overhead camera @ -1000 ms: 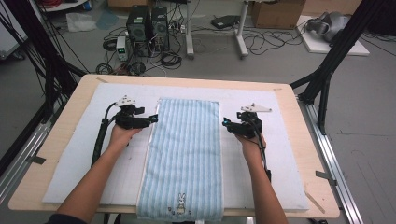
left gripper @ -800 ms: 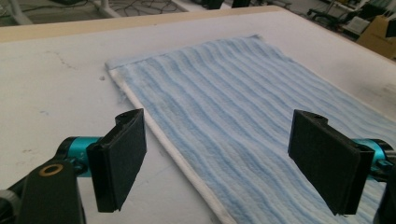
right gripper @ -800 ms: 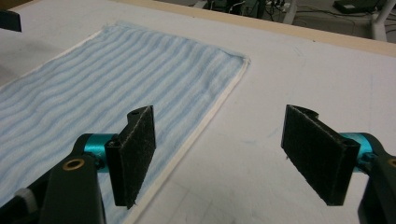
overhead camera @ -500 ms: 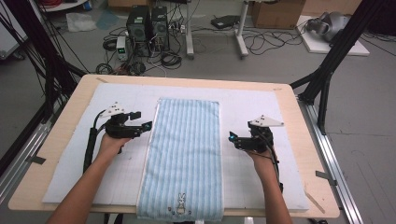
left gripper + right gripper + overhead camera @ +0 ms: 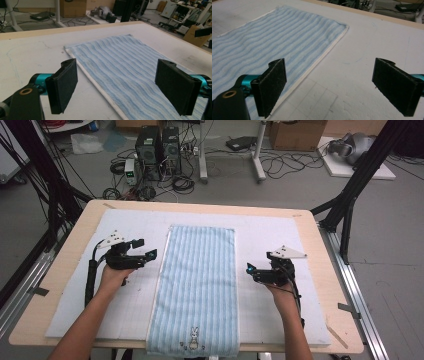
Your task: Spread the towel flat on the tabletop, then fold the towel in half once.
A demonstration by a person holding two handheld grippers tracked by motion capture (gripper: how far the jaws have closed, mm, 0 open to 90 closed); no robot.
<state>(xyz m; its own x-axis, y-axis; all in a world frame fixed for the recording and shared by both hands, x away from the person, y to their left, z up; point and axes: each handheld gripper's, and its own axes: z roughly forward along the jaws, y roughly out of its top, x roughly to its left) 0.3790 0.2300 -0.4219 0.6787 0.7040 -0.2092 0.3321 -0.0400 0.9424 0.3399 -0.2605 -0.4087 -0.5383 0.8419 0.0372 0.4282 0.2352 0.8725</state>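
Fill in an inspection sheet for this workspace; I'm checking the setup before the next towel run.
Surface: wooden table covered by a white mat, faint pen marks on it.
Job's things: blue striped towel lying flat down the middle, rabbit motif at the near end, which reaches the table's front edge.
Clutter: nothing seen on the mat.
Grippers: left gripper beside the towel's left edge, jaws open, nothing between them; right gripper off the towel's right edge, jaws have just been opening, nothing between them.
Cables: a black cable trails from the left gripper along the forearm.
Surroundings: computer towers, loose floor cables, cardboard box, black frame struts.
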